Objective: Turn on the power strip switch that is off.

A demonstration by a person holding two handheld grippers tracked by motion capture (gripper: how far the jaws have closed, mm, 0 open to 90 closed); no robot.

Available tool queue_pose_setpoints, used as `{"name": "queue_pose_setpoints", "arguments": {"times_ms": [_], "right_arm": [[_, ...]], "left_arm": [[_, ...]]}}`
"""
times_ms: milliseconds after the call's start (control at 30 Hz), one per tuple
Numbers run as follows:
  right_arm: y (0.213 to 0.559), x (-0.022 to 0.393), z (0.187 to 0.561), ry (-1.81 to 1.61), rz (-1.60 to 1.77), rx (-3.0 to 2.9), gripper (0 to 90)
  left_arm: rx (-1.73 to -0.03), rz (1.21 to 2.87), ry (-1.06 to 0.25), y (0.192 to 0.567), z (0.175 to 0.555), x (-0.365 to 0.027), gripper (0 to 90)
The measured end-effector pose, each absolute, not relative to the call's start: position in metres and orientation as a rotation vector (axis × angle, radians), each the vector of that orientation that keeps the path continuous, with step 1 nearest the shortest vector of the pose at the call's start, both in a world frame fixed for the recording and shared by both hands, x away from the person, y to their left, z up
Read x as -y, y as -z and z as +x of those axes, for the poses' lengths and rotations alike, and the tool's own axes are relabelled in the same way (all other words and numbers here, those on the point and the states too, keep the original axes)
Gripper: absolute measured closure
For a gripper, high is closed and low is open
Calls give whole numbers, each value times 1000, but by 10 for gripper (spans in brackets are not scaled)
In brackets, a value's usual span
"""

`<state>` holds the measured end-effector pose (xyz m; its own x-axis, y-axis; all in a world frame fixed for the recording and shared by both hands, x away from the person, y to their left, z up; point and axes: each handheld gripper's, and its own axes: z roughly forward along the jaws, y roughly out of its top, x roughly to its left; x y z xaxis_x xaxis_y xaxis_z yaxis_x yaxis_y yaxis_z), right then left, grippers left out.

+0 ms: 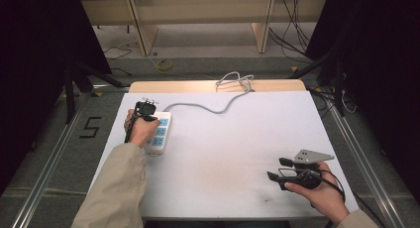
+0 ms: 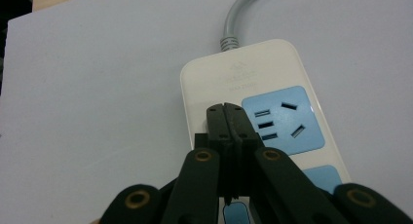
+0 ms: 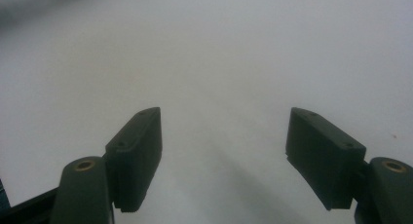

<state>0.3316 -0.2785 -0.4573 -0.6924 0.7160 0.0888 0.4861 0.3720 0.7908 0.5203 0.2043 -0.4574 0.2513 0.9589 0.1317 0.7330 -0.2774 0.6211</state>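
Observation:
A white power strip (image 1: 162,135) with blue socket faces lies at the left of the white table (image 1: 233,139); its grey cord (image 1: 213,108) runs to the far edge. My left gripper (image 1: 144,109) is over the strip's far end, held in a hand. In the left gripper view the jaws are shut together with nothing between them, and the gripper (image 2: 227,112) points down at the power strip (image 2: 253,73) beside a blue socket (image 2: 282,119). Whether the tips touch it I cannot tell. My right gripper (image 1: 276,169) rests open near the front right, above bare table (image 3: 224,114).
The grey cord ends in a coil (image 1: 236,80) at the table's far edge. Behind the table stand wooden shelf frames (image 1: 143,27) with cables on the floor. Metal rails (image 1: 44,173) run along both sides, and a "5" mark (image 1: 90,127) is on the floor at left.

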Motion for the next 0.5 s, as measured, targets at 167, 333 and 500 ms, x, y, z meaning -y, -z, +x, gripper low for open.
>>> {"name": "queue_pose_setpoints", "arguments": {"times_ms": [167,333,500], "right_arm": [[457,278,331,-1225,1064,-2366,298],[457,278,331,-1225,1065,-2365,299],[457,278,331,-1224,1065,-2366,298]], "left_arm": [[-1535,2094,-697,458,520,-204,900],[-1536,2087,-692,458,520,-205,900],[-1527,2091,-692,457,520,-205,900]]}}
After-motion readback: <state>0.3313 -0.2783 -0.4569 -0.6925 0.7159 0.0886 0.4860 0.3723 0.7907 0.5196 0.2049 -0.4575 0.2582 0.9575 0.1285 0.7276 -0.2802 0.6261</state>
